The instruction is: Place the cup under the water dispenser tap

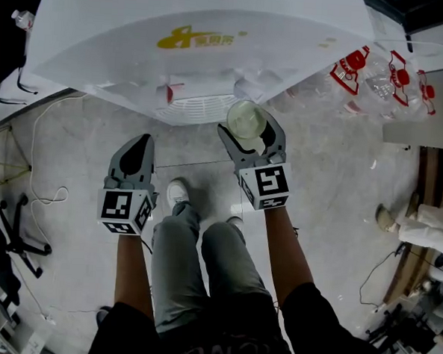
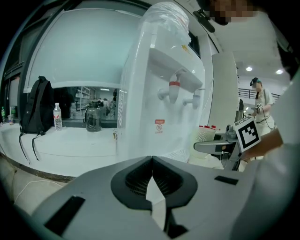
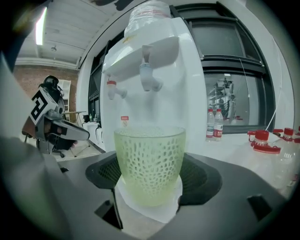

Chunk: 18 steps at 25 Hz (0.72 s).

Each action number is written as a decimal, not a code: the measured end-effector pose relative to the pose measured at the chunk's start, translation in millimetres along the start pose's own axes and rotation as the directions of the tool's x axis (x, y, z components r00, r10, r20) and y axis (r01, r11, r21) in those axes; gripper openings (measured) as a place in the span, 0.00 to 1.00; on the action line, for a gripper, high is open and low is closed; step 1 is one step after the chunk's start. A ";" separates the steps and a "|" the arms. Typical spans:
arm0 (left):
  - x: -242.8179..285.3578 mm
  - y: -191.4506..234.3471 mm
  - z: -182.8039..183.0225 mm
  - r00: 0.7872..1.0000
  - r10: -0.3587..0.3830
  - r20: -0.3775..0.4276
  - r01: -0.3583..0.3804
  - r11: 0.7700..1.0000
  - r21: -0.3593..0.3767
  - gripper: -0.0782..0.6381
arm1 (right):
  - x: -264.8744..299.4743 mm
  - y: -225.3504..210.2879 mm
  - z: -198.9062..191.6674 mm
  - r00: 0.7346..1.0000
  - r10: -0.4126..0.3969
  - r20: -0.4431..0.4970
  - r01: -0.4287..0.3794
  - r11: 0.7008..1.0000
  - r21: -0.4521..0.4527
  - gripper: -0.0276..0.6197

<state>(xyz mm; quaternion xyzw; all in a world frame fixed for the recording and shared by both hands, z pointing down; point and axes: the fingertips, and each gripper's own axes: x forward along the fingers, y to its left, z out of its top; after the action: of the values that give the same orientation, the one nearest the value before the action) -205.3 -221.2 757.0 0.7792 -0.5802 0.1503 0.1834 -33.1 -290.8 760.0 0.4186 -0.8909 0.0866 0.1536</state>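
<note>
Step in hand: the carry-in, with placement not yet made. The right gripper holds the cup upright, its jaws closed on the lower part of the cup's wall, one on either side. The cup is in the air directly in front of the water dispenser. In the head view it sits at the front edge of the drip grille. In the right gripper view the pale tap stands above the rim and close to the cup's centre line, while the red tap is off to the left of it. The left gripper hangs lower and to the left, apart from the dispenser, jaws pressed together with nothing between them; it takes no part at present. Judgement: the next move calls for a short advance toward the dispenser body until the cup's mouth lies squarely beneath the pale tap's spout. The cup should then be lowered level onto the grille before the jaws part. A tilt on release could topple it. Condition of the cup: translucent pale green, with a honeycomb pattern over the whole wall. It tapers slightly toward the base, has a plain round rim facing up, and appears empty. It looks light and thin-walled, so I judge that a firm squeeze could deform it.
</note>
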 end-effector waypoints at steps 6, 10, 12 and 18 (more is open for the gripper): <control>7.4 7.6 -11.1 1.000 0.000 -0.004 0.000 1.000 -0.004 0.12 | 20.7 1.9 -3.2 1.000 0.006 0.023 -0.006 1.000 -0.020 0.62; 10.6 11.0 -15.5 1.000 -0.003 -0.005 0.003 1.000 -0.004 0.12 | 31.1 -0.9 -6.1 1.000 0.000 0.015 0.000 1.000 -0.016 0.62; 11.9 13.0 -18.7 1.000 -0.004 -0.010 0.004 1.000 -0.002 0.12 | 36.2 -1.7 -5.2 1.000 -0.006 0.027 0.006 1.000 -0.019 0.62; 13.0 14.3 -25.4 1.000 -0.007 -0.030 0.007 1.000 -0.002 0.12 | 48.3 -5.4 -4.1 0.999 -0.013 0.035 0.014 1.000 -0.026 0.62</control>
<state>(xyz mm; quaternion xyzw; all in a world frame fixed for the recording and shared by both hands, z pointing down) -215.9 -224.2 787.0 0.7787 -0.5749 0.1606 0.1933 -57.2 -327.8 780.7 0.4242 -0.8916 0.0666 0.1439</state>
